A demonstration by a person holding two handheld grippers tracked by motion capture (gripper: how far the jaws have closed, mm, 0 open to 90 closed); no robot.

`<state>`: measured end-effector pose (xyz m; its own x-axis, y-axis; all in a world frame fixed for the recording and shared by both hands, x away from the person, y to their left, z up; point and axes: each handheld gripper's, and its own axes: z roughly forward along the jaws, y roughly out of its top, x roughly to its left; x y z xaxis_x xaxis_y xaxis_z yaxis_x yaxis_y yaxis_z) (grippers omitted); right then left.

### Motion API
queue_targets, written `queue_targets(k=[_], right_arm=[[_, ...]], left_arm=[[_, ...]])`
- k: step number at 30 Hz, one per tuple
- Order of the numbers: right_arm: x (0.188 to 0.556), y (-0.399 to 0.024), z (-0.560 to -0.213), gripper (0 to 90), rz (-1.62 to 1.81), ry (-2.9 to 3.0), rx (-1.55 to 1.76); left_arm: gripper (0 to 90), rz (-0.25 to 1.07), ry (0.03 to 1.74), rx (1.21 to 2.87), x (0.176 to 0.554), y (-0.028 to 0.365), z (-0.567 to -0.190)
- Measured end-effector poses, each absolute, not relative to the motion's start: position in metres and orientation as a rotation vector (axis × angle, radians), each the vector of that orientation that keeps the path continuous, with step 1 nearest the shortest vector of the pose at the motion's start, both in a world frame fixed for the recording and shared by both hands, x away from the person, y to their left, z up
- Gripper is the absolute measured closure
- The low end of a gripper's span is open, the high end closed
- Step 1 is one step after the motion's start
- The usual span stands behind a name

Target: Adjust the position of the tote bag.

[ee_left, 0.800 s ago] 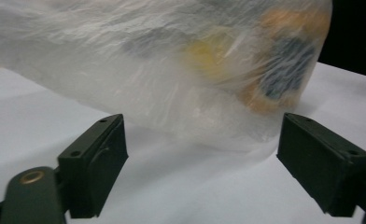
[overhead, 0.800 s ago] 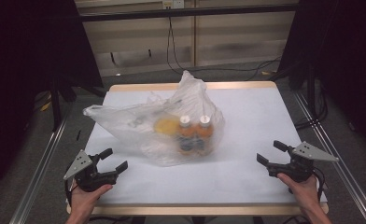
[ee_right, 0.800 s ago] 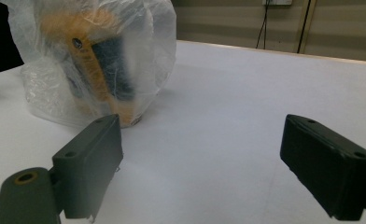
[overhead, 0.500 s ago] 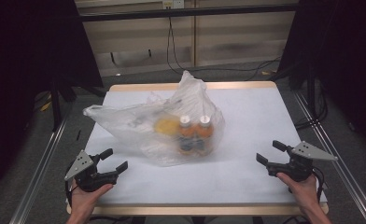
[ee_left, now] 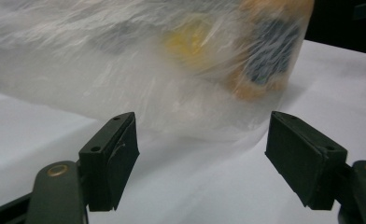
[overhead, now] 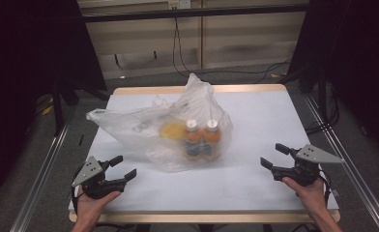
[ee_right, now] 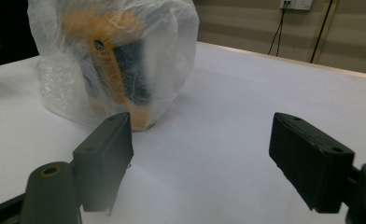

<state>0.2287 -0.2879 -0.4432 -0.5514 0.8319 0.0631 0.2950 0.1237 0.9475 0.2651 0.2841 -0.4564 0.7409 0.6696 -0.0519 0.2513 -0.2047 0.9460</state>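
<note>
Nothing has shifted since the earlier frame: both hands rest at the near edge, bag untouched.
Left gripper point(overhead: 121, 166) stands wide, holding nothing, near-left of the plastic bag point(overhead: 149, 130); bag with two orange bottles point(overhead: 203, 137) sits mid-table point(overhead: 255, 116); right gripper point(overhead: 274, 155) wide, empty, near-right. Judged step: approach. Next move calls for reaching in to the bag.

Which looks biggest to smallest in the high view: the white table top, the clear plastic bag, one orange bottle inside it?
1. White table top, by far the largest.
2. Clear plastic bag, spread over the table's middle.
3. Orange bottle with a white cap, smallest; its twin beside it looks the same size.
</note>
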Motion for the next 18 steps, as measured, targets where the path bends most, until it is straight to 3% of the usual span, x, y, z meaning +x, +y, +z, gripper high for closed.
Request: queue_targets(k=[3,5,6,18], right_arm=[[0.233,-0.28,-0.44,22.5,1.447,1.944,1.069],[0.235,-0.275,-0.439,27.9,1.447,1.96,1.05],[0.236,-0.273,-0.438,31.6,1.441,1.974,1.032],[0.254,-0.25,-0.413,39.8,1.489,2.048,0.969]], left_arm=[[24.5,0.42,0.714,1.789,0.268,0.28,-0.456],[25.6,0.379,0.712,1.793,0.269,0.277,-0.455],[27.1,0.386,0.708,1.804,0.269,0.275,-0.454],[38.3,0.415,0.644,1.835,0.277,0.26,-0.437]])
